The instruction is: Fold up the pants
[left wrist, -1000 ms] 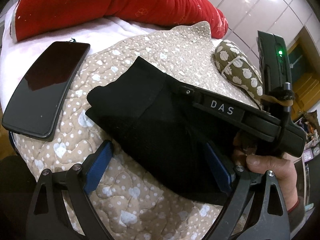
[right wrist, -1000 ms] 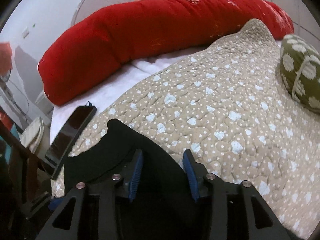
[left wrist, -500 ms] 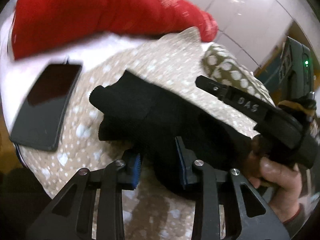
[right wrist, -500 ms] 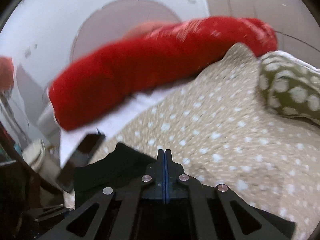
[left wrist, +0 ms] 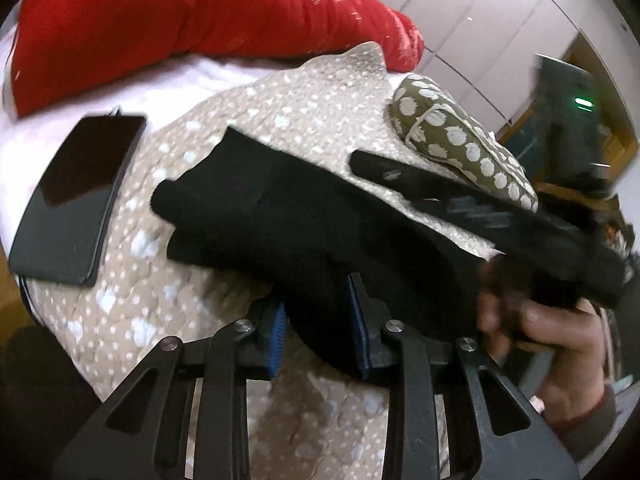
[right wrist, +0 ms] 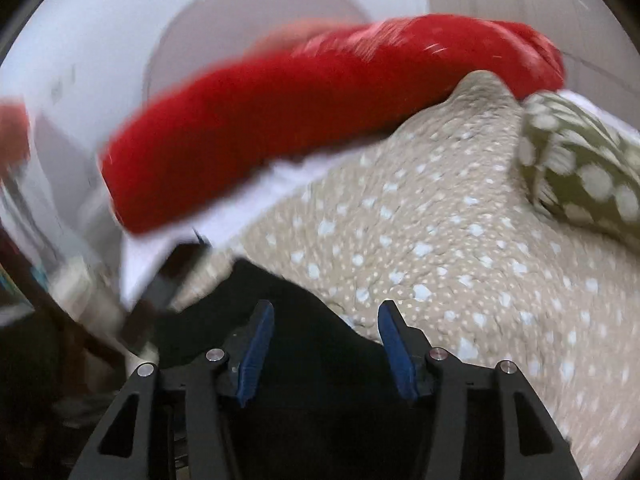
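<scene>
The black pants [left wrist: 288,220] lie folded into a thick bundle on the beige dotted quilt [left wrist: 168,280]. My left gripper [left wrist: 318,320] is shut on the near edge of the pants and holds the bundle's corner between its blue pads. My right gripper [right wrist: 326,340] is open above the pants [right wrist: 304,320], with black cloth below and between its fingers but not clamped. In the left wrist view the right gripper's body [left wrist: 500,220] stretches over the right side of the bundle, held by a hand [left wrist: 532,320].
A black phone [left wrist: 76,196] lies on the quilt left of the pants. A long red pillow [left wrist: 180,28] lies along the far side of the bed. A green spotted cushion [left wrist: 460,136] sits at the far right. A white sheet [right wrist: 256,204] shows under the pillow.
My left gripper closed on the pants' near edge and lifted it slightly. My right gripper shut half a second ago, has now opened again and pulled back; the view is blurred by motion.
</scene>
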### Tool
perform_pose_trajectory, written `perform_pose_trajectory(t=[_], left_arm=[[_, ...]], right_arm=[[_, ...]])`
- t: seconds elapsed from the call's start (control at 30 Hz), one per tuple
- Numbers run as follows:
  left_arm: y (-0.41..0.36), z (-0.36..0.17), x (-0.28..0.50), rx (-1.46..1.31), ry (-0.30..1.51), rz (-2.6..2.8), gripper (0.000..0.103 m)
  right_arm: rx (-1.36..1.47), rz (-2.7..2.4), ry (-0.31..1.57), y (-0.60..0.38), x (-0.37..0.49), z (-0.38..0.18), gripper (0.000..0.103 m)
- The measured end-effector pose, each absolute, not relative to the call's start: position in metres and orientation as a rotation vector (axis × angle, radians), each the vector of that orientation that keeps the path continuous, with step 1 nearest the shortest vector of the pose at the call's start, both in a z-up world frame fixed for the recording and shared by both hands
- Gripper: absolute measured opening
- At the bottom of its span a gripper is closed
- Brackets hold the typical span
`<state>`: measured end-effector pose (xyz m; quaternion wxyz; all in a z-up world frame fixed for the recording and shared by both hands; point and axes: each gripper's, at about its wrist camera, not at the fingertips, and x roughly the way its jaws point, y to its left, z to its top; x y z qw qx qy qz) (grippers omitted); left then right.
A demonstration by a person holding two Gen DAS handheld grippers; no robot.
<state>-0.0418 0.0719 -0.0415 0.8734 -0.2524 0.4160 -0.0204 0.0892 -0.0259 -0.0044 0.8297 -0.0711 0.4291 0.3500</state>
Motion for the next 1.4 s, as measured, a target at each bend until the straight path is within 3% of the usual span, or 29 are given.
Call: perform_pose_trajectory(t=[0.07, 0.1, 0.13, 0.2, 0.37, 0.4, 0.43, 0.47, 0.5, 0.53, 0.57, 0.6, 0.8, 1.03, 1.1, 1.17, 1.3, 1.4], left_arm=[[0.079, -0.045, -0.048, -0.571, 0.873, -0.036, 0.029], [0.084, -0.046, -0.052, -0.599, 0.863, -0.026, 0.042], [0.087, -0.046, -0.054, -0.624, 0.848, -0.024, 0.066], [0.096, -0.047, -0.059, -0.697, 0.799, -0.028, 0.091], [0.098, -0.062, -0.044, -0.723, 0.838, -0.01, 0.092], [0.095, -0.063, -0.042, -0.705, 0.83, -0.004, 0.092], [0.092, -0.062, -0.04, -0.682, 0.822, -0.004, 0.092], [0.088, -0.061, -0.038, -0.658, 0.826, -0.009, 0.092], [0.085, -0.059, -0.035, -0.64, 0.83, -0.029, 0.087], [0.085, -0.06, -0.032, -0.641, 0.835, -0.047, 0.058], [0.083, -0.06, -0.029, -0.636, 0.861, -0.058, 0.042], [0.08, -0.058, -0.025, -0.625, 0.889, -0.086, 0.019], [0.04, 0.005, -0.046, -0.426, 0.72, -0.22, 0.018], [-0.003, 0.011, -0.041, -0.369, 0.738, -0.29, 0.018], [-0.009, 0.012, -0.041, -0.342, 0.736, -0.281, 0.018], [-0.012, 0.014, -0.043, -0.319, 0.725, -0.284, 0.018], [-0.03, 0.007, -0.037, -0.233, 0.708, -0.269, 0.018], [-0.042, 0.004, -0.037, -0.177, 0.69, -0.263, 0.018]], right_arm=[[-0.258, 0.759, 0.927, -0.007, 0.093, -0.015, 0.052], [-0.29, 0.772, 0.938, -0.002, 0.094, -0.02, 0.052], [-0.331, 0.786, 0.953, 0.005, 0.097, -0.027, 0.052], [-0.36, 0.816, 0.956, 0.011, 0.102, -0.036, 0.053], [-0.185, 0.851, 1.001, 0.008, 0.12, -0.054, 0.052], [-0.161, 0.853, 0.999, 0.006, 0.12, -0.056, 0.047], [-0.137, 0.877, 0.983, 0.002, 0.117, -0.055, 0.029], [-0.127, 0.89, 0.964, -0.001, 0.115, -0.052, 0.019], [-0.13, 0.89, 0.941, -0.002, 0.112, -0.048, 0.015], [-0.146, 0.889, 0.9, -0.003, 0.106, -0.041, 0.007], [-0.164, 0.886, 0.875, -0.002, 0.102, -0.035, 0.006], [-0.182, 0.881, 0.85, -0.003, 0.097, -0.029, 0.005], [-0.124, 0.847, 0.687, -0.048, 0.063, 0.024, 0.0], [0.016, 0.693, 0.657, -0.133, 0.049, 0.057, 0.001], [0.043, 0.693, 0.645, -0.139, 0.051, 0.063, 0.007], [0.059, 0.697, 0.665, -0.137, 0.055, 0.067, 0.043], [0.081, 0.768, 0.705, -0.128, 0.053, 0.082, 0.047], [0.067, 0.836, 0.742, -0.115, 0.052, 0.108, 0.056]])
